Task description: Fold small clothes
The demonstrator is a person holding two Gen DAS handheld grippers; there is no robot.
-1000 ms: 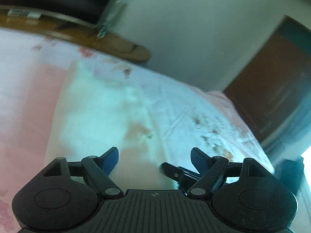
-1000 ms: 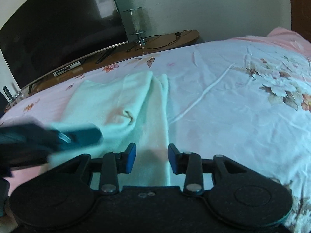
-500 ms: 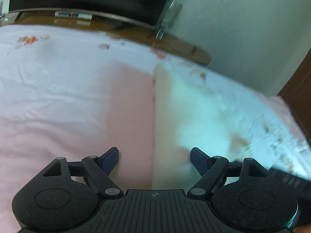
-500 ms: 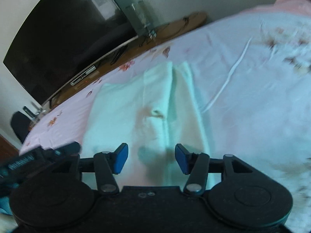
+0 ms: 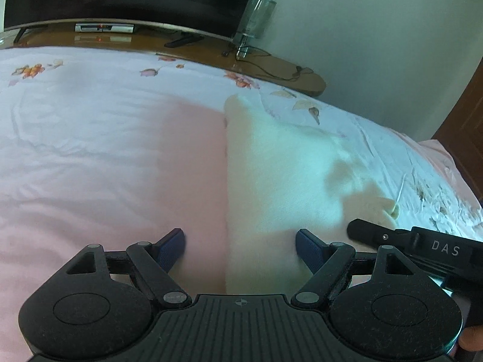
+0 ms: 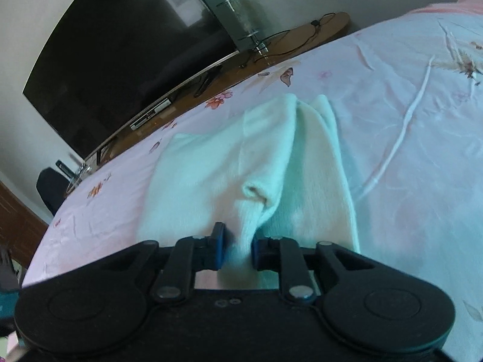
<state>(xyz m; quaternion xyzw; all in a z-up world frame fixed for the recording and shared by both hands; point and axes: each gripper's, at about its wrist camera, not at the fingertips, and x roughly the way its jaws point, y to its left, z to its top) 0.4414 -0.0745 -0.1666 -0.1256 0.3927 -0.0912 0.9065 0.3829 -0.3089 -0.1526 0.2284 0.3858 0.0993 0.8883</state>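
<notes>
While the left gripper [image 5: 240,249] hovers at the bottom centre of its view with jaws wide and nothing between the pads, the garment [image 5: 280,178], pale and flat, lies on the bedsheet [image 5: 105,150] from centre to lower right, its left edge passing between the fingers. Right view: the right gripper [image 6: 235,249], lower centre, is closing narrowly on a raised fold of the garment [image 6: 241,169]. A television [image 6: 120,54] fills the upper left.
</notes>
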